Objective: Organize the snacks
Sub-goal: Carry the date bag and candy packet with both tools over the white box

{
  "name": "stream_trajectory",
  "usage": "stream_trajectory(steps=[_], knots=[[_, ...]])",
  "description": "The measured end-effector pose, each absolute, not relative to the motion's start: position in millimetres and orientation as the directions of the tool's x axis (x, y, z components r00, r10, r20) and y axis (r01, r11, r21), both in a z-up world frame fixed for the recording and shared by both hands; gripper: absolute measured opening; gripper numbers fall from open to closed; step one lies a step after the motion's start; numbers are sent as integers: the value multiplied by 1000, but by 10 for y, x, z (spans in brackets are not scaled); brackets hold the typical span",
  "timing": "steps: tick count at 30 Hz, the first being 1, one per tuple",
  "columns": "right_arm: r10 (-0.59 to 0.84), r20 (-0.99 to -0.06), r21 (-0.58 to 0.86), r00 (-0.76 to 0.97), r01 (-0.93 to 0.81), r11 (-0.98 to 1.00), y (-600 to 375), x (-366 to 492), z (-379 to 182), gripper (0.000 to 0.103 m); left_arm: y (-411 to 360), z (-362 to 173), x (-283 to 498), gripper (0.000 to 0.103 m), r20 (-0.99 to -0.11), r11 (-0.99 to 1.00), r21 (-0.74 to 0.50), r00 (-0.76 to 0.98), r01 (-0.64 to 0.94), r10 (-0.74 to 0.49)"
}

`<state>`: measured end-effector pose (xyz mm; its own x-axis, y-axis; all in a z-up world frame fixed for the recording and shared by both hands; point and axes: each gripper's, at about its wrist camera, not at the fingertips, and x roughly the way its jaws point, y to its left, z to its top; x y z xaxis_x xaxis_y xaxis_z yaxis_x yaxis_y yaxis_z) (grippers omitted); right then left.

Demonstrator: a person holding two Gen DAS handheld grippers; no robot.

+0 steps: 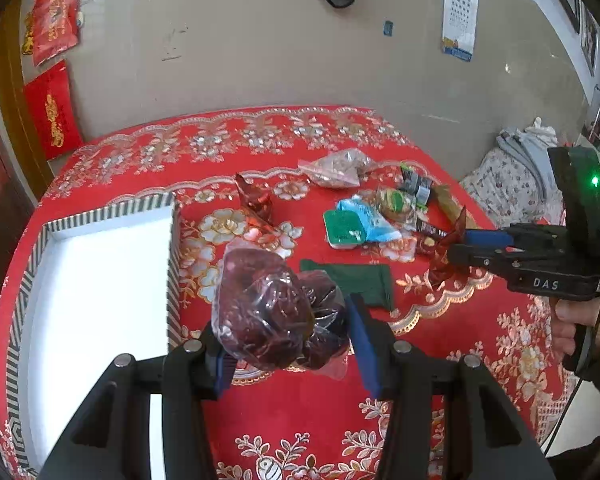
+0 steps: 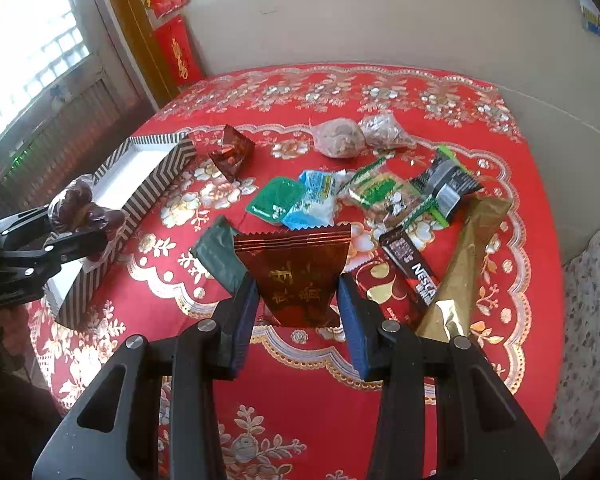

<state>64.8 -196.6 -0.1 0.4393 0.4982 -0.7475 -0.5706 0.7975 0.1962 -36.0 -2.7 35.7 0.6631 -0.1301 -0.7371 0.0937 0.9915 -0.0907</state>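
My left gripper (image 1: 286, 320) is shut on a clear bag of dark red dates (image 1: 276, 312), held above the red tablecloth just right of the striped box (image 1: 112, 212). The right wrist view shows the same bag of dates (image 2: 80, 208) in the left gripper (image 2: 76, 228), over the near end of the box (image 2: 156, 184). My right gripper (image 2: 298, 284) is shut on a red-brown foil packet (image 2: 296, 272) with gold characters, lifted off the cloth. From the left wrist view, the right gripper (image 1: 456, 252) pinches that packet (image 1: 444, 256) at the right, with a hand on its handle.
Loose snacks lie on the cloth: a dark green packet (image 2: 216, 256), a second red-brown packet (image 2: 230, 152), a green jelly cup (image 2: 274, 200), a blue-white packet (image 2: 316, 200), clear bags of nuts (image 2: 340, 138), a coffee stick (image 2: 412, 272), a gold packet (image 2: 464, 264). The box's white inside holds nothing.
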Motion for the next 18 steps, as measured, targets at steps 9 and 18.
stream_trajectory(steps=[9, 18], knots=[[561, -688, 208, 460, -615, 760, -1631, 663, 406, 39, 678, 618, -445, 52, -688, 993, -112, 724, -39, -49], [657, -661, 198, 362, -761, 618, -1093, 558, 403, 30, 1647, 385, -680, 52, -723, 972, -114, 688, -205, 61]])
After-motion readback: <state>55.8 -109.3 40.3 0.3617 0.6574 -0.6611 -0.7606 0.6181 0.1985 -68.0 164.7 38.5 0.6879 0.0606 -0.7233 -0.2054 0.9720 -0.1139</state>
